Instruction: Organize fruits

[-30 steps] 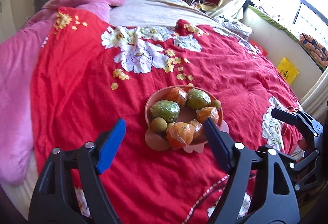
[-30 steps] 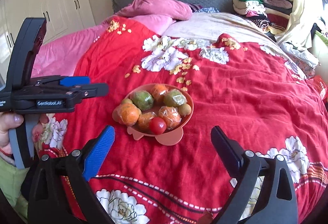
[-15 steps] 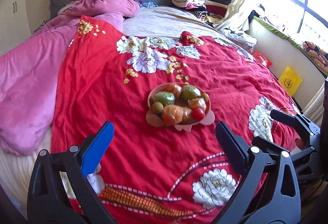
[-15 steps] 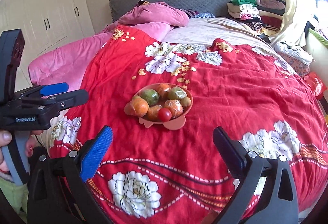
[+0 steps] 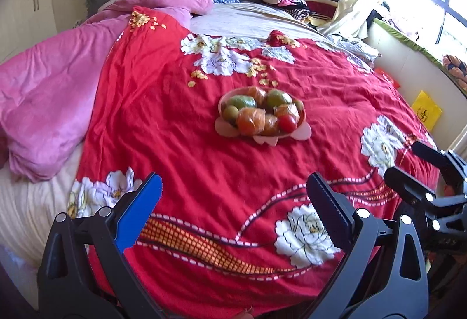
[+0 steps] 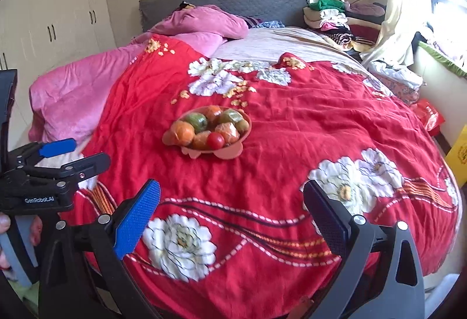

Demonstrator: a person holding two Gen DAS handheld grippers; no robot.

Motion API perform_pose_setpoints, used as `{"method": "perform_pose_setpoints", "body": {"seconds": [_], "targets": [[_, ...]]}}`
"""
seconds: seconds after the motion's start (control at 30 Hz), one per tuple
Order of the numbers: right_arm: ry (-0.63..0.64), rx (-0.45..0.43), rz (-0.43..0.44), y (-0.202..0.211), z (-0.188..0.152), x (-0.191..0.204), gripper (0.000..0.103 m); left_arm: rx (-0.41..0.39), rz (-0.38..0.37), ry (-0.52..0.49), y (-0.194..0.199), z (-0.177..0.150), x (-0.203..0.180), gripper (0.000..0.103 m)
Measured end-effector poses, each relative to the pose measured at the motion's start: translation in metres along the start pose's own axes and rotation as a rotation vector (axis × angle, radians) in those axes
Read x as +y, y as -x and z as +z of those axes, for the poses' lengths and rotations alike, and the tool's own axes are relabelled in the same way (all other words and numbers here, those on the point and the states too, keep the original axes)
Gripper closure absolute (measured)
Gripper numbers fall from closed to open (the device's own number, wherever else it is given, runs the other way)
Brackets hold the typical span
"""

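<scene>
A pink bowl (image 5: 303, 114) sits in the middle of the red flowered bedspread (image 5: 181, 144). It holds several fruits: wrapped oranges (image 5: 250, 120), green fruits (image 5: 241, 102) and a red tomato (image 5: 287, 123). The bowl also shows in the right wrist view (image 6: 201, 150). My left gripper (image 5: 233, 209) is open and empty near the foot of the bed, well short of the bowl. My right gripper (image 6: 232, 215) is open and empty, also far back from the bowl. The right gripper shows at the right edge of the left wrist view (image 5: 408, 167), and the left gripper at the left edge of the right wrist view (image 6: 76, 154).
A pink blanket (image 5: 49, 97) lies along the bed's left side. A grey headboard (image 6: 233, 3) and folded clothes (image 6: 335, 18) are at the back. A window ledge (image 5: 408, 44) and yellow bag (image 5: 426, 110) stand to the right. White wardrobes (image 6: 58, 18) are on the left.
Both grippers have drawn back from the bowl toward the foot of the bed, so the bowl looks smaller and farther. Both stay open and empty. The fruits have not moved.
</scene>
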State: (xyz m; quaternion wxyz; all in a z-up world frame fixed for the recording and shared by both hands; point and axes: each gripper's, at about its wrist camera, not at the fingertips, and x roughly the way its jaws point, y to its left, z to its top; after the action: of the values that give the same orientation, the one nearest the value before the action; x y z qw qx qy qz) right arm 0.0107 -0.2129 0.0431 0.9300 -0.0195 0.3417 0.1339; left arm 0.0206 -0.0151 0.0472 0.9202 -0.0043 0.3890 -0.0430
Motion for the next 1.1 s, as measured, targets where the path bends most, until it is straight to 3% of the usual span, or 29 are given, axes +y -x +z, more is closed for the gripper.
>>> {"method": "perform_pose_setpoints", "body": {"seconds": [0.33,1.1], "targets": [[-0.005,0.024,0.008,0.0,-0.019,0.004,0.005,0.018,0.011,-0.003,-0.002,-0.019,-0.009,0.01],[-0.045,0.043,0.014,-0.006,-0.029,-0.003,0.005,0.04,0.032,0.012,-0.007,-0.025,-0.005,0.01]]}}
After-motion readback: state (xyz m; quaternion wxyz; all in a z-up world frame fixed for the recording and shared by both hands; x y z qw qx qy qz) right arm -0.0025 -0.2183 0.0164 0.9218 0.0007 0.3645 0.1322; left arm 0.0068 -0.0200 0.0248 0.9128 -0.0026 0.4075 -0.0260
